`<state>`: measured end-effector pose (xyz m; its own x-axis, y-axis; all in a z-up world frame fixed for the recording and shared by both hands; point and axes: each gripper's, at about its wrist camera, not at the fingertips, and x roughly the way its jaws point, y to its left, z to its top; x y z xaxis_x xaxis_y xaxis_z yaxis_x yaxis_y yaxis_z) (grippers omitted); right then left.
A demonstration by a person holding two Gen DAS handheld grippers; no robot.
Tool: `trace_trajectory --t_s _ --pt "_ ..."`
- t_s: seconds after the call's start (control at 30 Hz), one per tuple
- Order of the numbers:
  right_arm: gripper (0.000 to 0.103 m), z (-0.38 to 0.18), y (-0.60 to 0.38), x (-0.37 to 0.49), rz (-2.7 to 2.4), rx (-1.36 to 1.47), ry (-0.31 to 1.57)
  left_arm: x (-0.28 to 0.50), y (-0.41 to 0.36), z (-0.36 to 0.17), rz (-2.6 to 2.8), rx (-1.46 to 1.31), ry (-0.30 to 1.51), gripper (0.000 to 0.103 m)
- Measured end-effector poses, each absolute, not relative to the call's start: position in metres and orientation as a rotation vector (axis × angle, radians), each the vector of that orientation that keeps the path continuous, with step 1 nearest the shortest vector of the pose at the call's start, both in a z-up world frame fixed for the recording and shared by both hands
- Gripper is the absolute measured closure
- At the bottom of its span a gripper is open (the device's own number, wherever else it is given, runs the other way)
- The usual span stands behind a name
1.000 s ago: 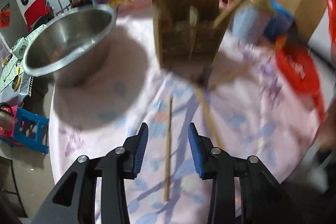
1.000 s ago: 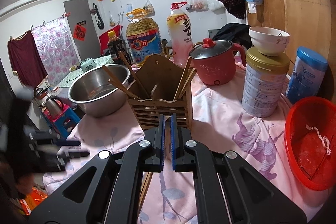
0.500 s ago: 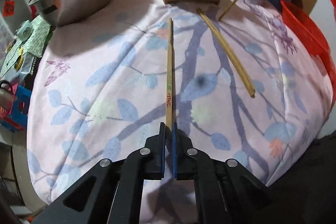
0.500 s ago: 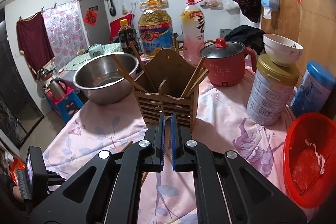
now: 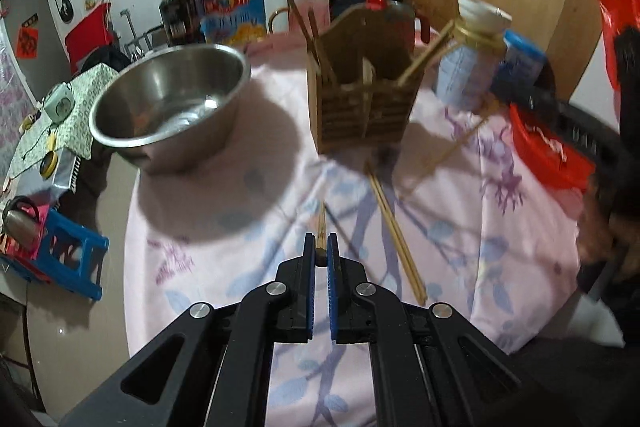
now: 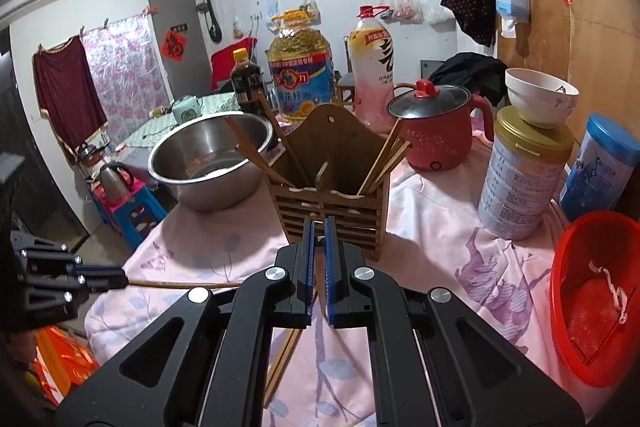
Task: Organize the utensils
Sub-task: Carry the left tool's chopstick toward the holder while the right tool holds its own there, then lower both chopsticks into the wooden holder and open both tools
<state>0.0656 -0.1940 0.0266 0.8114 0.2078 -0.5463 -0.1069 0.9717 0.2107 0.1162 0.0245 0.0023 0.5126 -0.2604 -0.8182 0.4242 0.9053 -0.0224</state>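
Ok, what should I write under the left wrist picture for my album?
Left gripper pinches one chopstick above the pink tablecloth, facing the wooden holder.

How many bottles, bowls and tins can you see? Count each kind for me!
Bottles: 3 (dark sauce bottle, oil jug, pink-and-white bottle)
Bowls: 2 (steel bowl, white bowl)
Tins: 2 (gold-lidded tin, blue-lidded tin)
Total: 7
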Motion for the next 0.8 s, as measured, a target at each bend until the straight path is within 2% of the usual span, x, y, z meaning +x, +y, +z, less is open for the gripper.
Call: trace_trajectory --t_s 0.6,0.8 --pt "0.097 0.019 -0.195 0.067 0.143 0.212 0.608 0.185 -0.021 0.023 -0.477 0.146 0.886 0.097" --pt "0.097 0.042 -0.207 0.067 0.120 0.214 0.553 0.178 -0.032 0.063 -0.519 0.170 0.821 0.097"
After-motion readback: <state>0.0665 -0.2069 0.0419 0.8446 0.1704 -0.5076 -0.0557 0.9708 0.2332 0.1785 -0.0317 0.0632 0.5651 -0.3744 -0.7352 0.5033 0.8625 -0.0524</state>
